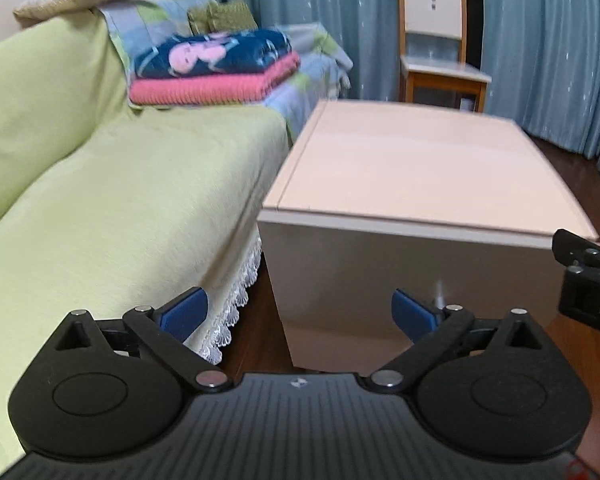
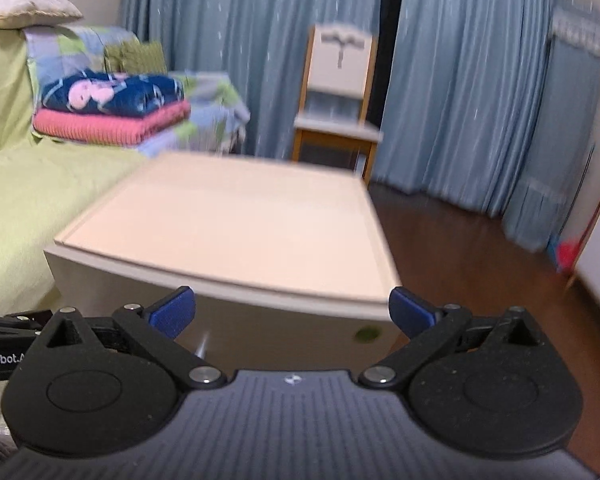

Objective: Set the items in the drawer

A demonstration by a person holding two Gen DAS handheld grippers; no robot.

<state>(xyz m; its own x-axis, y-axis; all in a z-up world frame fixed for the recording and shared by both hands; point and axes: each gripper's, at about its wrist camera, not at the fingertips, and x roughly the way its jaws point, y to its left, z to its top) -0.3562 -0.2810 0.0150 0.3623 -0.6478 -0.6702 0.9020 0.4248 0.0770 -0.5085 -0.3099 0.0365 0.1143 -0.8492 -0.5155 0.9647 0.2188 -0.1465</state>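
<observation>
Blue curtains (image 1: 339, 20) fill the back of the room, and a sofa under a green cover (image 1: 100, 200) runs down the left side, its lace hem hanging just beside the cabinet. That pale drawer cabinet (image 1: 411, 184) stands on the dark wood floor (image 2: 459, 240) right in front of both grippers, its top bare and its front panel facing us; a small handle glint shows on the front, though the blur hides whether any drawer is pulled out. Behind it sits a wooden chair (image 1: 435, 40) against the curtains. On the sofa's far end there is a folded pink blanket (image 1: 208, 84) with a navy patterned one (image 1: 216, 54) stacked on top. The left gripper (image 1: 300, 312) hangs before the cabinet front, jaws wide apart, nothing between them. The right gripper (image 2: 292, 312) hovers alongside, jaws equally spread and empty.
</observation>
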